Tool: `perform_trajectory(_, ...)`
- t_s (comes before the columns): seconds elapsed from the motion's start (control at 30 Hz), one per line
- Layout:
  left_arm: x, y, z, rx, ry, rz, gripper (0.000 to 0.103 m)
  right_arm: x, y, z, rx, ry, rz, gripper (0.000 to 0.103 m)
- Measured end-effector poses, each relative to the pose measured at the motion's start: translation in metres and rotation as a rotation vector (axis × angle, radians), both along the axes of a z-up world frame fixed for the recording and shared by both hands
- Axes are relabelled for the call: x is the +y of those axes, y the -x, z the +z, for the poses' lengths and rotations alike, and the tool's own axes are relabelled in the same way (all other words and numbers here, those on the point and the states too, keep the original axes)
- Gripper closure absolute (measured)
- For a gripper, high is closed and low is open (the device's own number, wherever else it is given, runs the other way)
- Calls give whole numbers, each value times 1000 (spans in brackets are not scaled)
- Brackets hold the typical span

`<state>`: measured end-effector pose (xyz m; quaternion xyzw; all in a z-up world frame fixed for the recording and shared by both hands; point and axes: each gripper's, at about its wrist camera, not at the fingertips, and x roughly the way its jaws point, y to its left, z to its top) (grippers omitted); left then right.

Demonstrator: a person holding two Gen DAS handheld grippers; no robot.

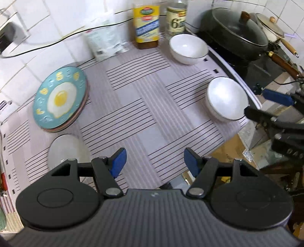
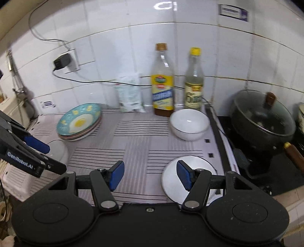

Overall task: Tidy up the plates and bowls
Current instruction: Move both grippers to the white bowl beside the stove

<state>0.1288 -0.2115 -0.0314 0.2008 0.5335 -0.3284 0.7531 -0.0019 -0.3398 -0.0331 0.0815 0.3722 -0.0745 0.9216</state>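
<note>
**Both grippers spread wide above the mat, nothing held**

The left gripper [image 1: 153, 161] hovers over the near edge of the striped mat [image 1: 136, 106]. Its blue pads [image 1: 118, 161] stand wide apart with nothing between them. Just left of its left finger, close to the gripper body, sits a small white bowl [image 1: 64, 150], partly hidden by the mechanism. Ahead and to the left lies the plate stack [image 1: 59, 98]; the top plate is teal with a fried-egg print, and pink-rimmed plates show beneath it. Straight ahead, against the tiled wall, stand a white pouch [image 1: 106, 43], a yellow-label bottle [image 1: 146, 24] and a clear bottle [image 1: 175, 18]. Ahead and to the right, just in front of the clear bottle, rests the far white bowl [image 1: 188, 48]. Further right, near the mat's edge, is the near white bowl [image 1: 227, 100].

The right gripper [image 2: 150, 175] is also spread wide and holds nothing. Its right finger hangs above the near white bowl [image 2: 190, 178], and its left finger hangs over bare mat. In the left wrist view, one black finger of this gripper overlaps the bowl's rim; contact cannot be told. Right of the mat, a black lidded pan [image 2: 264, 117] sits on the dark stove [image 2: 285, 176].
</note>
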Motion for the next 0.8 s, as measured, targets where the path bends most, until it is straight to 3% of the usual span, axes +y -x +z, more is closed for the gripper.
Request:
perform_trajectory(0.5,-70,-10,-43,-5,-18,-34,37,-49,17,-65,-58,-3,-262,37)
perform_trajectory(0.63,-87,-16,-54,-42,-10,-2,37,-60,19,-83,-59,-24,-312,37)
perform_trajectory(0.8,-106,-19,-69,-17,30,14,36,-67,17,-108,-67,-48,-350,37)
